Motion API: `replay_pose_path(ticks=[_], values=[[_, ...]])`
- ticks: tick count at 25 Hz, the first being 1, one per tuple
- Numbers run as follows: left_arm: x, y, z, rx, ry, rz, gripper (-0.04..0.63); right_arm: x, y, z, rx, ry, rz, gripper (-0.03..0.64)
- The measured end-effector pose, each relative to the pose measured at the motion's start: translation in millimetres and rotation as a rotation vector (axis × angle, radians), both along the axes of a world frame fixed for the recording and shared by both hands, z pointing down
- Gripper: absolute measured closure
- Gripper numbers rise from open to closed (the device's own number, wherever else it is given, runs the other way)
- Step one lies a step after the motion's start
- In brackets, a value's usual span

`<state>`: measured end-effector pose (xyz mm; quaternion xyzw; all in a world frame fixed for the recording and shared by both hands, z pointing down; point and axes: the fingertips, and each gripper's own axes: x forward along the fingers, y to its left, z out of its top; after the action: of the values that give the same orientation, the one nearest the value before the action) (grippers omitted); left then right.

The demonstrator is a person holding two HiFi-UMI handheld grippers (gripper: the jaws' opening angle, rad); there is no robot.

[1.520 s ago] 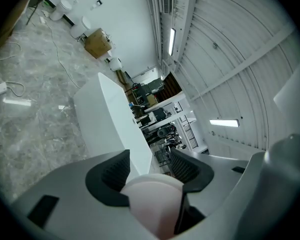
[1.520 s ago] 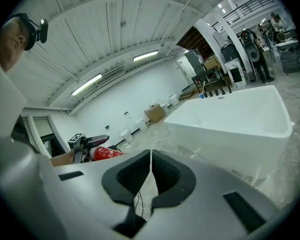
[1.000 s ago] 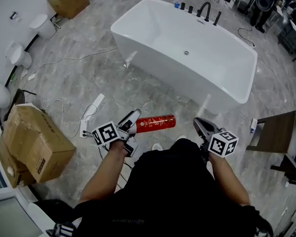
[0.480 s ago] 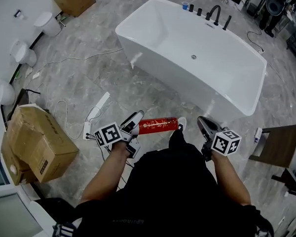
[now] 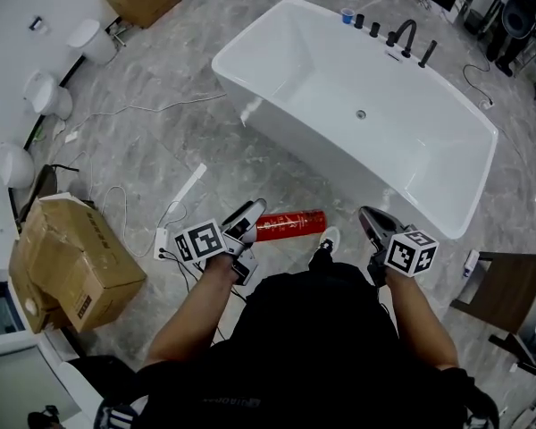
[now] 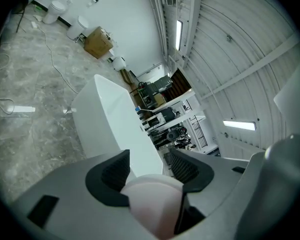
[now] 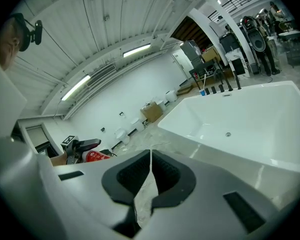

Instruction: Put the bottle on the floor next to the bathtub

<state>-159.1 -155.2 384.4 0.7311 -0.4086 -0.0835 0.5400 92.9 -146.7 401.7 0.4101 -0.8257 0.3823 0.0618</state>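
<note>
1. Head view: the left gripper (image 5: pixel 248 214) clamps its fingers on the red bottle (image 5: pixel 290 224), in the air near the bathtub (image 5: pixel 250 83).
2. The right gripper (image 7: pixel 150 160) has its fingers together and empty.
3. Lower the bottle gently to the floor (image 5: pixel 161 141) beside the bathtub.

a warehouse-like hall for bathroom fittings: a freestanding white bathtub (image 5: pixel 322 146) with black taps (image 5: pixel 404 36) on a grey marble-look floor (image 5: pixel 152 150), white ceramic fixtures (image 5: pixel 49 96) along the wall, cardboard boxes (image 5: pixel 67 257), loose cables (image 5: pixel 116 113), and a ribbed arched roof (image 7: pixel 105 19) with strip lights (image 7: pixel 136 50).
</note>
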Motion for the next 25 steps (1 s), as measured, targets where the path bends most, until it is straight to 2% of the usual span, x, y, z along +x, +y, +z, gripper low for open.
replay_pose_path(ticks=[10,16,22,25], values=[[29,-69,15,-0.040,-0.050,0.006,0.328,30,-65,16,-0.032,0.007,-0.023,0.578],[34,-103,25,-0.060,-0.103,-0.006,0.328,30,-97,36,-0.067,0.000,-0.063,0.578],[21,-126,42,-0.098,-0.134,-0.021,0.328,17,-106,61,-0.127,-0.015,-0.056,0.578],[6,-137,60,-0.125,-0.157,0.007,0.328,1,-104,77,-0.171,-0.020,-0.033,0.578]])
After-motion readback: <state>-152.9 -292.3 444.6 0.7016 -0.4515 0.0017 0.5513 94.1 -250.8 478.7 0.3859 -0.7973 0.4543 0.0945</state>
